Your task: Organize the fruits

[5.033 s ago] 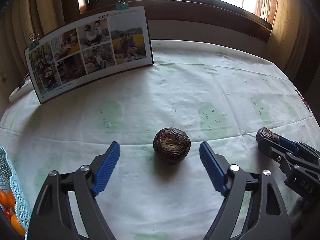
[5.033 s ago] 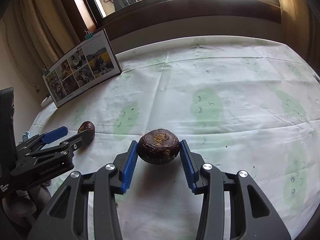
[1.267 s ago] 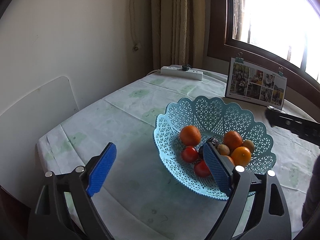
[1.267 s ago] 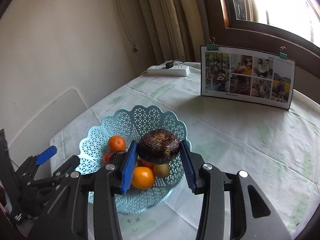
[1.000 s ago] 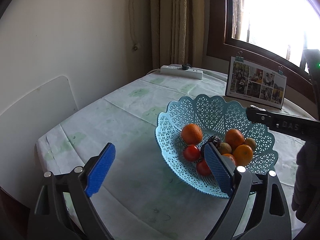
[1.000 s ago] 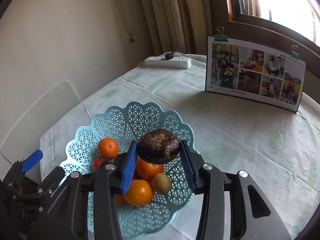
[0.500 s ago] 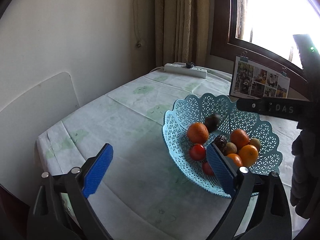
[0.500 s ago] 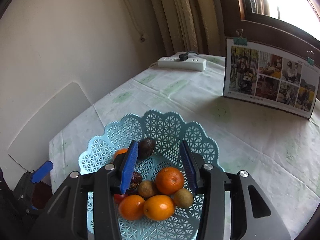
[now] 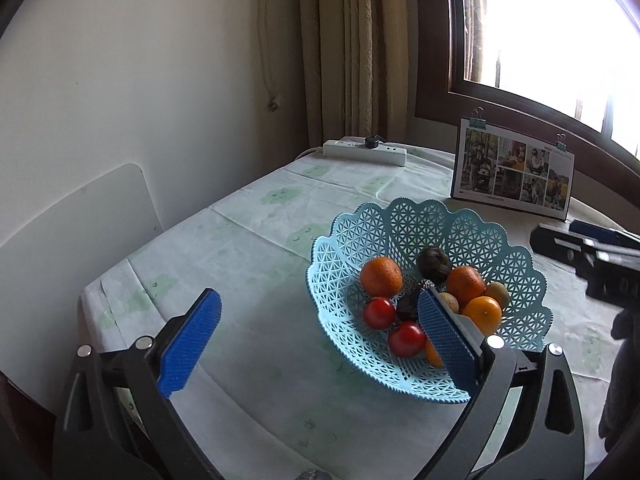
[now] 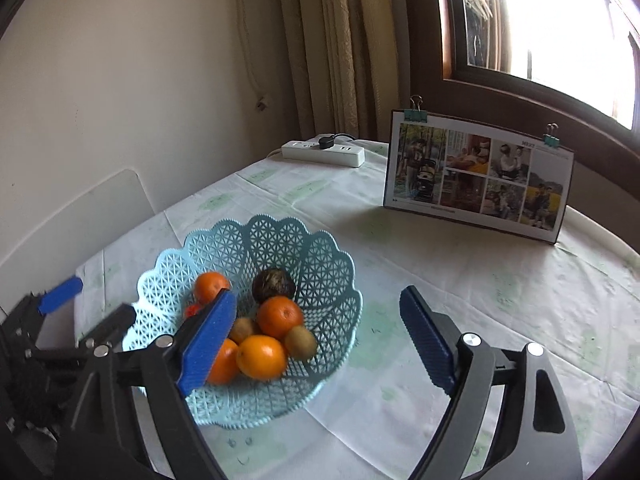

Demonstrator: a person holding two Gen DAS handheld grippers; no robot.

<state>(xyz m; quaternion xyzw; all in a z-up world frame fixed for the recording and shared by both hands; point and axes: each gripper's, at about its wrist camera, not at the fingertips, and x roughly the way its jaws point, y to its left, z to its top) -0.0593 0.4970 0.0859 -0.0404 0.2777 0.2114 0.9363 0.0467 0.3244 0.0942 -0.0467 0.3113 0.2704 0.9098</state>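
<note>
- Right gripper (image 10: pixel 316 340) jaws spread wide, empty, above the basket's (image 10: pixel 320 264) near rim.
- Left gripper (image 9: pixel 316 340) also spread, empty.
- Dark fruit (image 10: pixel 274 285) sits in the basket by the far wall.
- Drop looks done; next: find any fruit left on the table (image 10: pixel 500 280).

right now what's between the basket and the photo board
Only bare tablecloth lies between the basket and the photo board, clearest in the right wrist view.
</note>
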